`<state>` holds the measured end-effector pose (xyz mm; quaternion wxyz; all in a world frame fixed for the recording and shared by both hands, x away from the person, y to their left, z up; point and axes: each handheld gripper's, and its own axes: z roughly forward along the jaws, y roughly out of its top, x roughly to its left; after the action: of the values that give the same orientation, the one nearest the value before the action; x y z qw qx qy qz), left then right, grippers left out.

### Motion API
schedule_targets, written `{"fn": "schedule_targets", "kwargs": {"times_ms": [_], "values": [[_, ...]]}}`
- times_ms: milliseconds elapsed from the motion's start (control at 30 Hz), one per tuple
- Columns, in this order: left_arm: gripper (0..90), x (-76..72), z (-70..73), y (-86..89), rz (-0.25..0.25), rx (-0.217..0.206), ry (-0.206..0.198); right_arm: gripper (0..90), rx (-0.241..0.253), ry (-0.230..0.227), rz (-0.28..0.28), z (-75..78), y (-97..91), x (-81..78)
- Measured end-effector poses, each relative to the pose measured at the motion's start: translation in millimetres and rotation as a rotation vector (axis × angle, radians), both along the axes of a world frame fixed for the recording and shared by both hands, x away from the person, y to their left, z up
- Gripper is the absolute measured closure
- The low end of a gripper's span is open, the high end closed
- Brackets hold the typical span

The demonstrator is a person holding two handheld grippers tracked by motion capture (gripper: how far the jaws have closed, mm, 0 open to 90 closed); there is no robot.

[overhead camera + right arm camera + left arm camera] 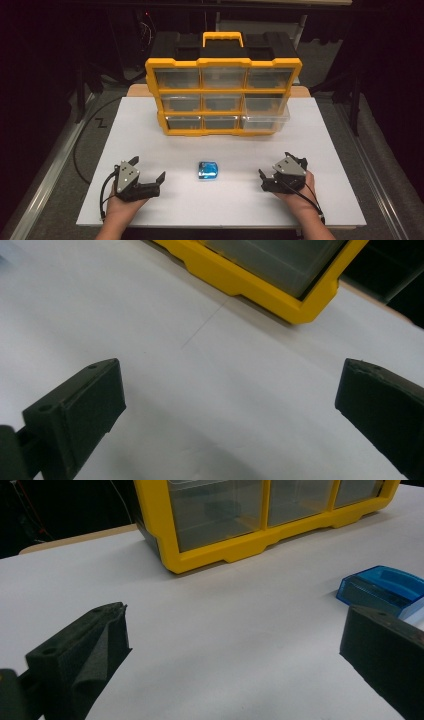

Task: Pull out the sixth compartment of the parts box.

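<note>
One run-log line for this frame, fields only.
left gripper: open, empty | right gripper: open, empty | blue case: on board between them, untouched | yellow organizer: upright behind, bottom-right drawer pulled out

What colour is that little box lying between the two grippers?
Translucent blue box, clearest in the left gripper view.

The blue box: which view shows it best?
The high view: the blue box lies whole on the white board, between the two grippers. The left gripper view catches it at the right edge, partly behind a jaw.
</note>
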<state>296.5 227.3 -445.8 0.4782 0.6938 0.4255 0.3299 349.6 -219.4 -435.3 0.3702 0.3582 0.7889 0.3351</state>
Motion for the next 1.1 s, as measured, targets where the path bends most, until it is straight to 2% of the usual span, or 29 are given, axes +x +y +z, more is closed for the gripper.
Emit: {"fn": "schedule_targets", "kwargs": {"times_ms": [200, 267, 300, 467, 633, 867, 1100], "values": [[0.4, 0.3, 0.2, 0.7, 0.0, -0.005, -0.006, 0.9, 0.108, 0.075, 0.004, -0.8, -4.7, 3.6], [0.3, 0.3, 0.5, 0.8, 0.001, -0.009, -0.015, 0.9, 0.135, 0.081, 0.007, -0.3, -5.4, 3.6], [0.3, 0.4, 0.6, 0.9, 0.001, -0.011, -0.018, 0.9, 0.167, 0.088, 0.007, 0.3, -5.8, 3.1], [0.4, 2.6, 0.7, 0.0, 0.003, -0.023, -0.022, 1.0, 0.265, 0.093, 0.027, 3.5, -7.7, 0.0], [0.3, 5.1, 0.1, -0.2, 0.009, -0.033, -0.022, 1.1, 0.315, 0.117, 0.018, 5.0, -8.2, -1.1], [0.3, 4.2, 0.8, 0.8, 0.008, -0.031, -0.027, 1.0, 0.397, 0.113, 0.002, 8.8, -13.9, 0.3], [0.3, 5.0, 1.0, 0.5, 0.01, -0.033, -0.029, 1.1, 0.391, 0.094, 0.002, 9.7, -15.8, 0.2]]}}
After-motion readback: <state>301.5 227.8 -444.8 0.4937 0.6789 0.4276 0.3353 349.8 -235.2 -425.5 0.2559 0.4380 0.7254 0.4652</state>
